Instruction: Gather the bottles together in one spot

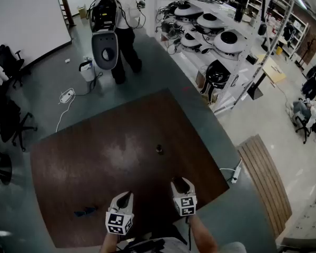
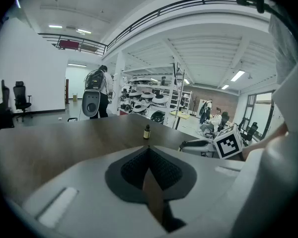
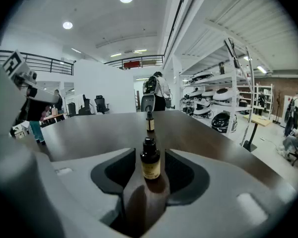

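Note:
A small dark amber bottle (image 3: 150, 165) with a black cap stands upright on the brown table (image 1: 105, 162), between the parted jaws of my right gripper (image 3: 150, 152). The pads do not touch it. A second, similar bottle (image 3: 150, 122) stands farther along the table, straight ahead; it also shows as a bottle (image 1: 159, 149) in the head view and a bottle (image 2: 146, 132) in the left gripper view. My right gripper (image 1: 181, 182) and left gripper (image 1: 126, 195) sit side by side at the near table edge. The left gripper (image 2: 149, 148) has its tips together, with nothing held.
A small dark blue object (image 1: 85, 212) lies on the table at the near left. A person (image 1: 121, 15) stands beyond the table's far corner beside a white machine (image 1: 104, 49). Shelves of round white devices (image 1: 210, 25) line the right, with a slatted bench (image 1: 263, 181) and office chairs (image 1: 10, 117).

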### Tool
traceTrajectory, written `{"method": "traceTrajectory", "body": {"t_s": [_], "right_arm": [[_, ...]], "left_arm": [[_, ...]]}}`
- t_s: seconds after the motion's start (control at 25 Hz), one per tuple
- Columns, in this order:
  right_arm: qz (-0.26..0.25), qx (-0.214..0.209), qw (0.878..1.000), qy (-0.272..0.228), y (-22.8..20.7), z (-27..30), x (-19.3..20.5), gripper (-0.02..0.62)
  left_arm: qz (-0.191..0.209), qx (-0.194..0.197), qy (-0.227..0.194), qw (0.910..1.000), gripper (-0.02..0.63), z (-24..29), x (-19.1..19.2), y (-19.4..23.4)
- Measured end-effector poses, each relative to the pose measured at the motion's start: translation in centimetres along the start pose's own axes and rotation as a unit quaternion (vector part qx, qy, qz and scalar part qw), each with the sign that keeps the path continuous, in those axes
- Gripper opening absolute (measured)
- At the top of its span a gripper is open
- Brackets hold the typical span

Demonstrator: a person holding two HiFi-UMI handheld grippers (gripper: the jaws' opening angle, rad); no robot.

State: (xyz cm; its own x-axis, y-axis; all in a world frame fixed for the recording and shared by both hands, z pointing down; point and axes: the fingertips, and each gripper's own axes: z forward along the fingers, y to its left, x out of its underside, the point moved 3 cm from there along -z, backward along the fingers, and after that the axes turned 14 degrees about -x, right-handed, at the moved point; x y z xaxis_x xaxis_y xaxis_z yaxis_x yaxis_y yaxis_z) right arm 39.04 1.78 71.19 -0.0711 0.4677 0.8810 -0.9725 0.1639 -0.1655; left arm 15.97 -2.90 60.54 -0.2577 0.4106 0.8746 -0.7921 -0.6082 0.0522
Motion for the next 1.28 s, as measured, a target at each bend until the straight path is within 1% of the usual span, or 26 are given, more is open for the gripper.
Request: {"method": "traceTrajectory", "body": {"t_s": [0.36,0.6,0.84,1.08,1.28], "right_arm": [[-0.001,-0.001,1.000,0.016,-0.1,1.4,0.3,0.176],[-0.005,0.005,1.000,0.016,-0.3,1.6,0.4,0.144],[-0.007,0.007,1.000,0.017,-0.3,1.5,0.1,0.138],[-0.011,0.014,1.000,0.009,-0.3,1.1,-0.4,0.133],[-0.021,0.015,1.000,-0.005,0.2,0.1,-1.7,0.132]], "left_arm": [[-0.008,-0.011,0.008,0.9999,0.002,0.5,0.5,1.0],[-0.009,-0.014,0.007,0.9998,0.002,0.7,0.4,1.3],[-0.009,-0.013,0.009,0.9998,0.000,0.6,0.3,1.4],[-0.011,-0.011,0.006,0.9999,0.002,0.4,0.5,1.4],[-0.013,-0.013,-0.001,0.9998,0.002,-0.6,0.3,1.6]]}}
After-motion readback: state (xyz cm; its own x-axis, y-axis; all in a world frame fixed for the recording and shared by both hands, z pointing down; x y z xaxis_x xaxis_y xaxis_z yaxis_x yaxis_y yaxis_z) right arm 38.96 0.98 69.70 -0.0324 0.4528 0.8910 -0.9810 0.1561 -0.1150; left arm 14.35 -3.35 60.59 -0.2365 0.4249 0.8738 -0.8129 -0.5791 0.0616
